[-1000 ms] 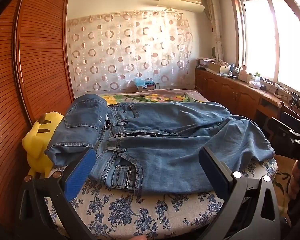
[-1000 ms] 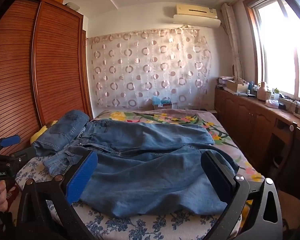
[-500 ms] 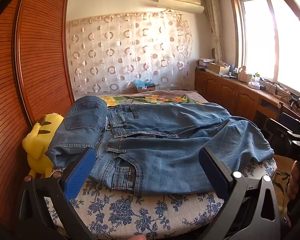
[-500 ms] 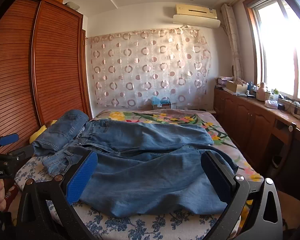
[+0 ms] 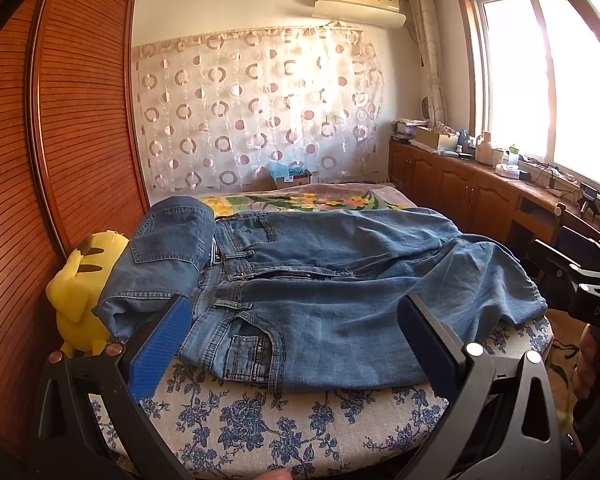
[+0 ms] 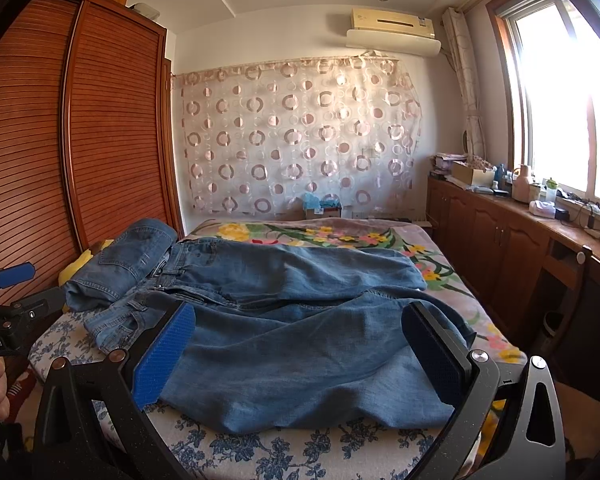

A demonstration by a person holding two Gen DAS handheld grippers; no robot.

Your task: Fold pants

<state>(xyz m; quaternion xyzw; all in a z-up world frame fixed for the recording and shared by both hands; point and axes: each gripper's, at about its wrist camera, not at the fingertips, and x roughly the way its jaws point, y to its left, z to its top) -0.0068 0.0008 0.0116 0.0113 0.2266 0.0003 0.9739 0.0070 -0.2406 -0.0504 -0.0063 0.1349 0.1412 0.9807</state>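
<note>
We see blue denim pants (image 5: 340,280) spread crosswise on the bed (image 5: 284,432), waistband nearer left tongs (image 5: 292,344), hems nearer right tongs (image 6: 296,344); both released, empty.

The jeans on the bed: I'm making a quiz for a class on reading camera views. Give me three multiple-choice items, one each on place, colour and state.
1. Where does the yellow plush toy sit?
A. beside the waist end of the jeans
B. on the windowsill
C. on the jeans' legs

2. What colour are the pads on the left gripper?
A. red
B. blue
C. green

3. How do both grippers stand?
A. shut on denim
B. shut on nothing
C. open

Answers: 1 A, it leans at the bed's edge by the wardrobe. 2 B, blue textured pads show. 3 C, the left and the right gripper show wide gaps with no cloth pinched.
</note>
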